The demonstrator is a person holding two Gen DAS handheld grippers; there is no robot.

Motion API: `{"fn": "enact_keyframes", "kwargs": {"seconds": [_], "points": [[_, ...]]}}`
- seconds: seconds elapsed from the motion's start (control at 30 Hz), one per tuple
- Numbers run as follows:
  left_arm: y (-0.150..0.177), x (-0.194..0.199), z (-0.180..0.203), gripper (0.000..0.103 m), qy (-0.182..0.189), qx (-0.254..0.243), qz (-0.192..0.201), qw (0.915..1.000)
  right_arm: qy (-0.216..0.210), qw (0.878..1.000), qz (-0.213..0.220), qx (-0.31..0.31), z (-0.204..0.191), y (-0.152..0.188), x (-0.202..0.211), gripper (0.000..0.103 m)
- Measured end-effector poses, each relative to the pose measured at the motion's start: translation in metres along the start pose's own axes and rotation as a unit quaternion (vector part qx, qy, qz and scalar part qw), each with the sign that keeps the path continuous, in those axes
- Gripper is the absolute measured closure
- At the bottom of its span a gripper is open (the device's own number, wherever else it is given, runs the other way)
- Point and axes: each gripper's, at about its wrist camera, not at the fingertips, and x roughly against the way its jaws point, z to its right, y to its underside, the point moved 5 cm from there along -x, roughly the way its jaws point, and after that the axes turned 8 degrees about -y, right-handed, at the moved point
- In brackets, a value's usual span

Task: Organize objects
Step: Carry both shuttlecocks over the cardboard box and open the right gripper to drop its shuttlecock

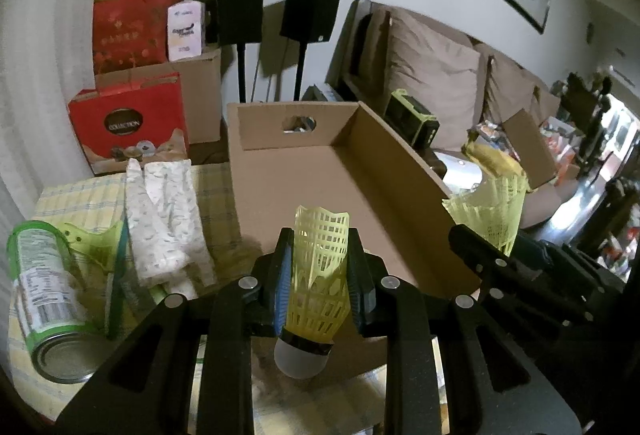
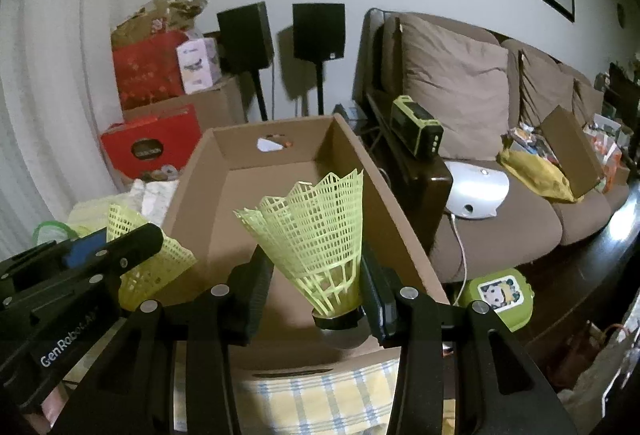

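My left gripper (image 1: 320,271) is shut on a yellow plastic shuttlecock (image 1: 318,283), squeezing its skirt, above the near edge of an open cardboard box (image 1: 288,171). My right gripper (image 2: 316,287) holds a second yellow shuttlecock (image 2: 316,231) over the same box (image 2: 240,191); it rests against the right finger, with a gap on the left side. The right gripper also shows in the left wrist view (image 1: 492,247), and the left gripper in the right wrist view (image 2: 132,255). A third shuttlecock (image 1: 94,239) lies on the table by a green tube (image 1: 44,295).
A folded white cloth (image 1: 164,219) lies on the checked tablecloth (image 1: 76,203) left of the box. Red gift boxes (image 1: 128,123) and two speakers on stands (image 1: 240,11) stand behind. A brown sofa (image 2: 500,195) with clutter is to the right.
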Motion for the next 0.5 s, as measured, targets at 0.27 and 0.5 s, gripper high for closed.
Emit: {"fn": "enact_keyframes", "kwargs": {"seconds": [0.27, 0.5], "points": [[0.004, -0.026, 0.004, 0.078, 0.004, 0.006, -0.022, 0.9997, 0.008, 1.0, -0.014, -0.005, 0.012, 0.005, -0.019, 0.06], [0.003, -0.037, 0.009, 0.073, 0.005, -0.001, -0.034, 0.9994, 0.011, 1.0, -0.025, -0.012, 0.021, 0.007, -0.031, 0.06]]}}
